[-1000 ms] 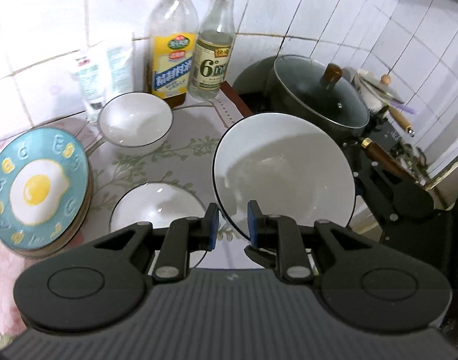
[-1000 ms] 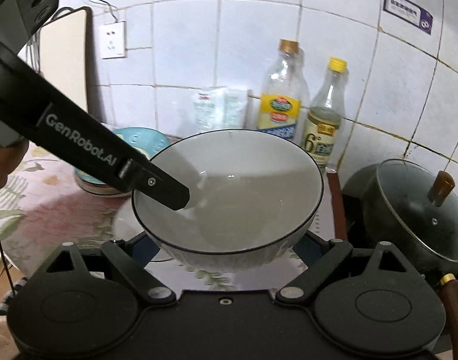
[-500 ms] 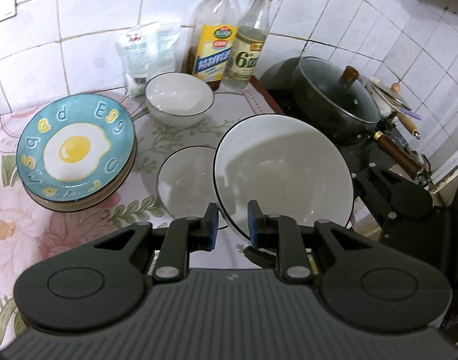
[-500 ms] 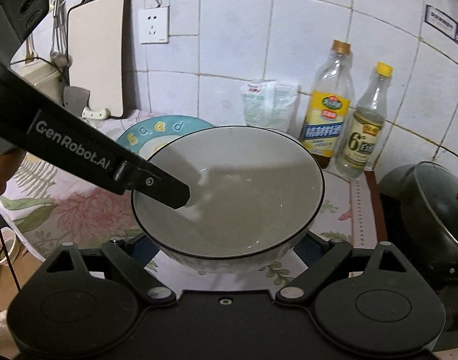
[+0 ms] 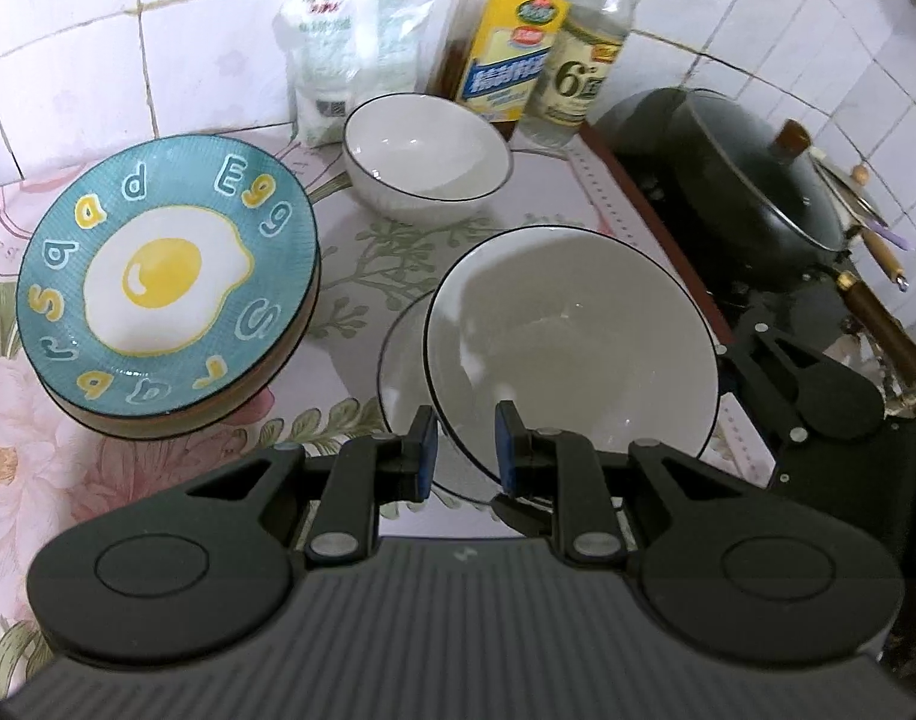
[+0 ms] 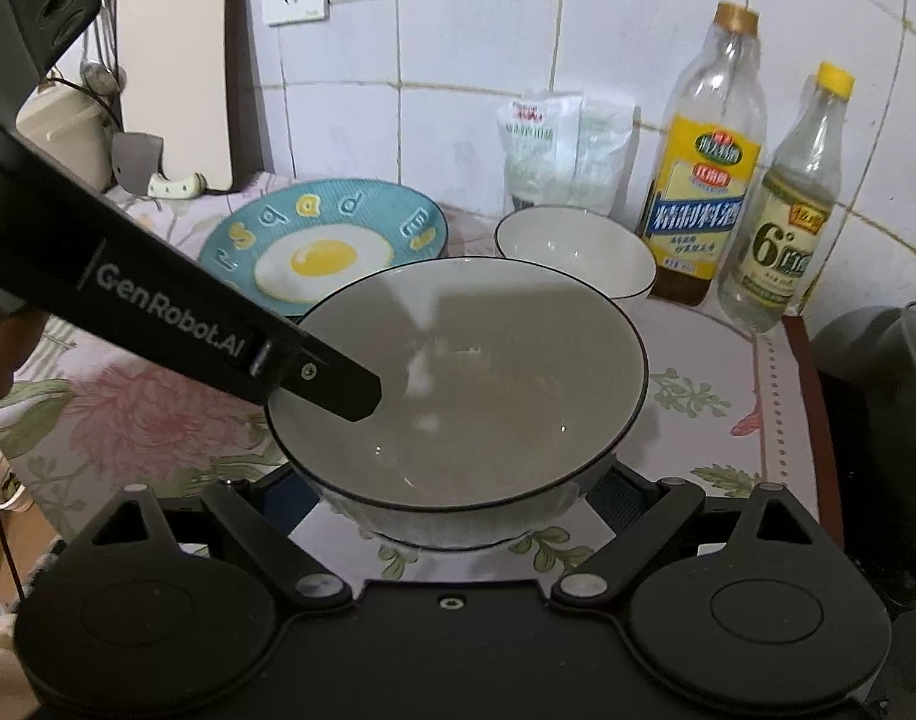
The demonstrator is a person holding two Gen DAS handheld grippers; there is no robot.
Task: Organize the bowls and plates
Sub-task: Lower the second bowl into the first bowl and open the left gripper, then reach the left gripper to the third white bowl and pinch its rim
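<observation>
A large white bowl with a black rim (image 5: 571, 342) (image 6: 458, 384) hangs in the air. My left gripper (image 5: 465, 450) is shut on its near rim. My right gripper (image 6: 452, 498) is spread wide around the bowl's base, its fingers hidden under the bowl. A second white bowl (image 5: 398, 360) sits on the counter directly below it. A third white bowl (image 5: 425, 156) (image 6: 574, 249) stands near the bottles. A stack of plates topped by a teal fried-egg plate (image 5: 164, 276) (image 6: 323, 240) sits at the left.
Two bottles (image 5: 535, 30) (image 6: 700, 162) and a white bag (image 5: 350, 42) stand against the tiled wall. A lidded dark pot (image 5: 751, 174) sits on the stove at right. A cutting board (image 6: 176, 66) leans at the far left. The counter (image 6: 715, 396) has a floral cover.
The held bowl has moved left and down over the second bowl on the counter. The egg plate and far bowl now appear closer in both views.
</observation>
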